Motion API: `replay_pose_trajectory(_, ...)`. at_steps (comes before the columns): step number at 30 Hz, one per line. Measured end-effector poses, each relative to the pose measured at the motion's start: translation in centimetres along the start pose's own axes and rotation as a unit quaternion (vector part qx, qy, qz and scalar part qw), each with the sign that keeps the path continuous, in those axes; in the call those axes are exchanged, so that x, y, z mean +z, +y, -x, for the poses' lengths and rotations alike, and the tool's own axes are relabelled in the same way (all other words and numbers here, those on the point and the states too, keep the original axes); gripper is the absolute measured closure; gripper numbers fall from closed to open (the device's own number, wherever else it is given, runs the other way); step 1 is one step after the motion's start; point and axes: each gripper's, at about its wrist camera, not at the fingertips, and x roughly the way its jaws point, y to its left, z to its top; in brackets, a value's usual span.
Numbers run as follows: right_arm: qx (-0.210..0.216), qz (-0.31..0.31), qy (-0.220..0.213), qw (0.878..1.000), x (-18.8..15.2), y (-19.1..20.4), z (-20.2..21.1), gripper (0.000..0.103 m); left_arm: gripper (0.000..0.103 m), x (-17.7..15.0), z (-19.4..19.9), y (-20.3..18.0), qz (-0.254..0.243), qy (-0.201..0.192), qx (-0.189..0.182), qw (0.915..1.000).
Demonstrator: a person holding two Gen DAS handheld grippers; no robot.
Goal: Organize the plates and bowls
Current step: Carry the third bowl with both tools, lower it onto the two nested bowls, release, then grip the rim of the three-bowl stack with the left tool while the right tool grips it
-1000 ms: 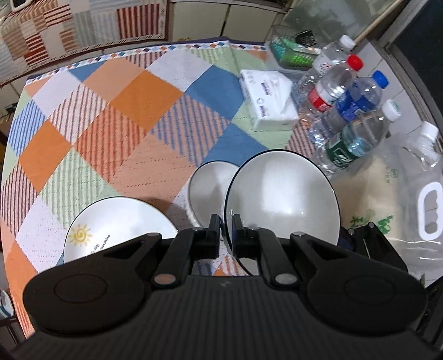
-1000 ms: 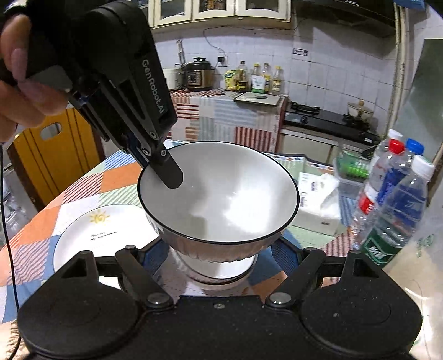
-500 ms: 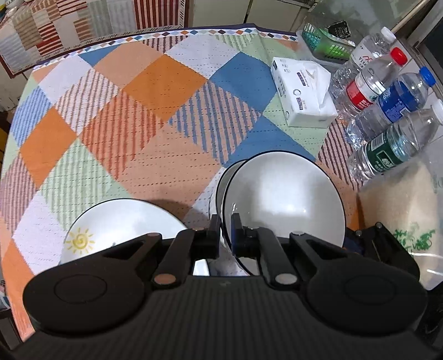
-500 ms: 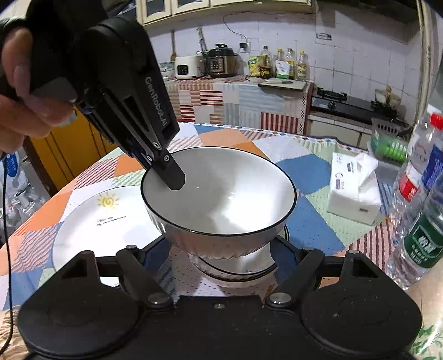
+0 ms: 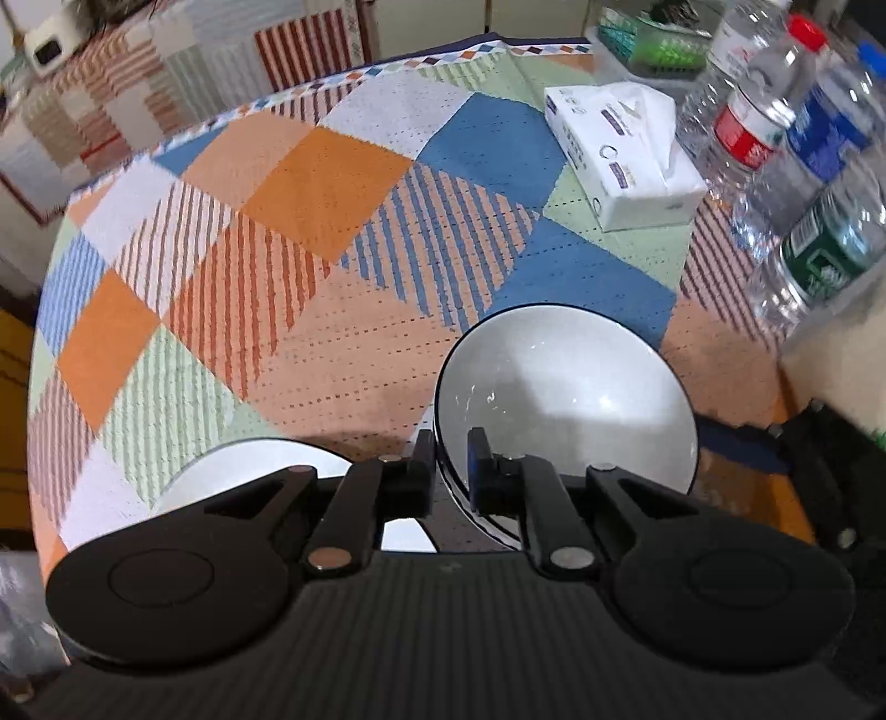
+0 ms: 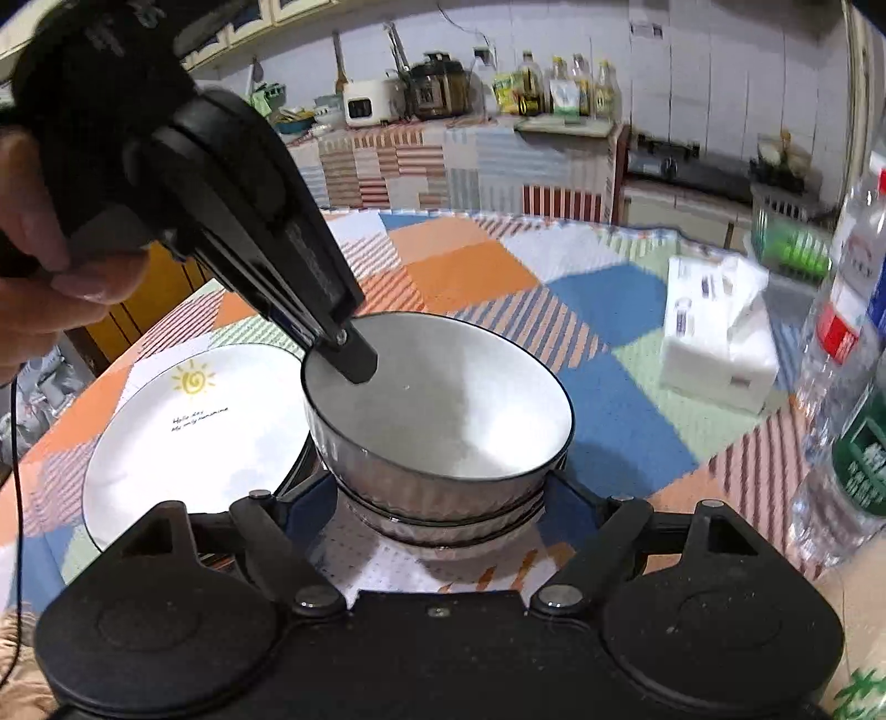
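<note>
My left gripper (image 5: 449,462) is shut on the near rim of a white bowl with a black rim (image 5: 570,399). That bowl (image 6: 443,410) sits nested in a second ribbed bowl (image 6: 443,529) on the patchwork tablecloth. The left gripper's inner finger (image 6: 354,360) shows inside the rim in the right wrist view. My right gripper (image 6: 437,498) is open, with its jaws spread wide on either side of the stacked bowls. A white plate with a sun drawing (image 6: 194,437) lies left of the bowls; it also shows in the left wrist view (image 5: 260,468).
A white tissue pack (image 5: 620,160) lies at the far right of the table. Several water bottles (image 5: 797,183) stand along the right edge. A green basket (image 5: 648,44) sits behind them. The cloth's rounded edge (image 5: 50,310) drops off on the left.
The held bowl has come down from above the second bowl and now sits nested in it. The left gripper moved down and slightly right with it. The right gripper stayed open.
</note>
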Motion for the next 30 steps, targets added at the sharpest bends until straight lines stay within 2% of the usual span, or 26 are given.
replay_pose_trajectory(3,-0.007,0.005,0.000,1.000,0.0,0.3,0.0,0.016,0.093,-0.4,0.1,-0.1,-0.013,-0.012,0.000,0.9999)
replay_pose_trajectory(7,-0.017,-0.002,-0.011,1.000,-0.6,0.5,0.5,0.018,0.089,-0.6,0.4,1.2,0.015,-0.014,-0.034,0.9992)
replay_pose_trajectory(9,-0.015,-0.007,-0.022,1.000,-1.0,0.7,1.3,0.017,0.089,-1.0,1.1,2.1,0.028,-0.037,-0.054,0.9974)
replay_pose_trajectory(11,0.014,-0.001,-0.041,0.999,-1.7,0.8,2.4,0.017,0.088,-1.7,2.0,2.9,0.026,-0.072,-0.068,0.9947)
replay_pose_trajectory(13,0.036,0.016,-0.047,0.998,-2.5,1.0,3.3,0.017,0.081,-2.2,2.8,3.7,0.023,-0.095,-0.076,0.9923)
replay_pose_trajectory(14,0.036,0.032,-0.046,0.998,-2.9,1.2,3.6,0.017,0.071,-2.3,3.1,4.3,0.026,-0.103,-0.085,0.9907)
replay_pose_trajectory(15,0.033,0.047,-0.047,0.997,-3.3,1.5,3.8,0.017,0.063,-2.3,3.2,4.8,0.033,-0.106,-0.094,0.9893)
replay_pose_trajectory(16,0.027,0.062,-0.049,0.996,-3.7,1.6,3.8,0.017,0.061,-2.3,3.2,5.4,0.044,-0.107,-0.102,0.9880)
replay_pose_trajectory(19,0.016,0.078,-0.048,0.996,-4.7,1.7,3.2,0.017,0.061,-2.4,2.5,6.7,0.072,-0.099,-0.130,0.9839)
replay_pose_trajectory(23,0.032,0.031,-0.014,0.999,-5.8,1.0,1.5,0.017,0.057,-3.0,1.2,7.3,0.082,-0.099,-0.135,0.9824)
replay_pose_trajectory(25,0.035,0.018,-0.003,0.999,-6.2,1.0,1.1,0.017,0.056,-3.2,0.9,7.9,0.098,-0.100,-0.151,0.9785)
replay_pose_trajectory(28,0.004,0.038,0.005,0.999,-6.2,1.5,0.5,0.017,0.055,-3.1,0.6,8.7,0.129,-0.103,-0.167,0.9720)
replay_pose_trajectory(30,0.007,0.043,0.014,0.999,-6.3,1.5,-0.2,0.017,0.055,-3.0,0.4,8.9,0.146,-0.105,-0.175,0.9681)
